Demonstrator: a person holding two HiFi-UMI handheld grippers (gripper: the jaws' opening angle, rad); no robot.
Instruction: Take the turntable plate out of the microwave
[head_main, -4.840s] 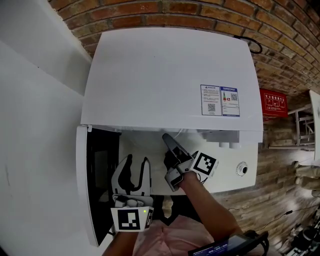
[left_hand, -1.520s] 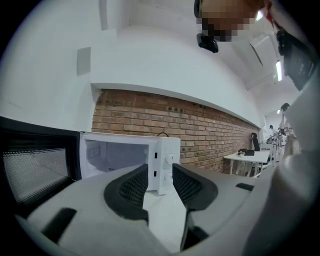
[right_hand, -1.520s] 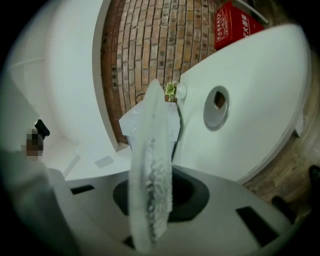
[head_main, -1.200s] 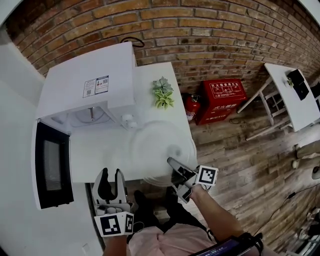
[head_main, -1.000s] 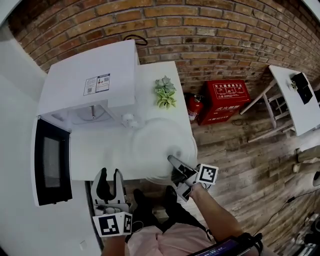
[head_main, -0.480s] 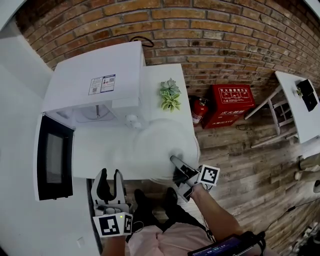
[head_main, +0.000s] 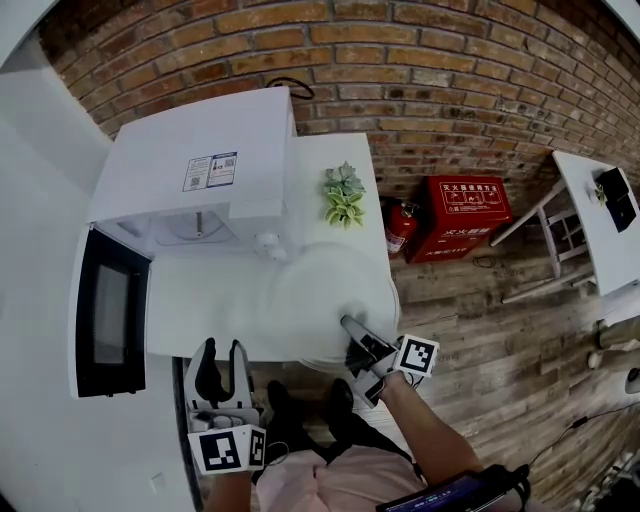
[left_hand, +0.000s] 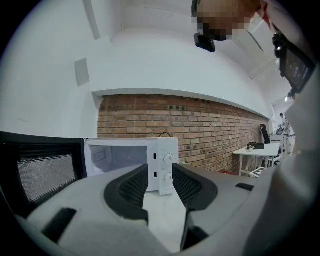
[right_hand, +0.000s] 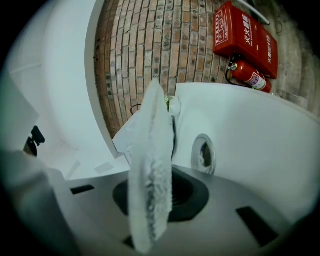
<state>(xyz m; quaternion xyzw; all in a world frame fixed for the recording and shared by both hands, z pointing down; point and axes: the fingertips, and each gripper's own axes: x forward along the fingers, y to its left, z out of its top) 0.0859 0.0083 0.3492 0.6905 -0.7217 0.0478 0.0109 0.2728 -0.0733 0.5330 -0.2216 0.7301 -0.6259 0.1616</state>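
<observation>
The round glass turntable plate (head_main: 322, 298) lies level over the white table's (head_main: 200, 305) near right corner, outside the microwave (head_main: 205, 150). My right gripper (head_main: 354, 338) is shut on the plate's near rim. In the right gripper view the plate (right_hand: 152, 135) runs edge-on between the pads. The microwave door (head_main: 108, 312) stands wide open at the left, and the cavity (head_main: 195, 228) shows its centre hub. My left gripper (head_main: 220, 372) hangs open and empty at the table's front edge, pointing at the microwave (left_hand: 162, 165).
A small potted succulent (head_main: 343, 194) stands on the table beside the microwave. On the wood floor by the brick wall are a red box (head_main: 468, 213) and a fire extinguisher (head_main: 398, 226). Another white table (head_main: 600, 215) stands at the right.
Earlier my right gripper reached into the microwave cavity; now the plate is out over the table's right corner. In the last second both grippers stayed put.
</observation>
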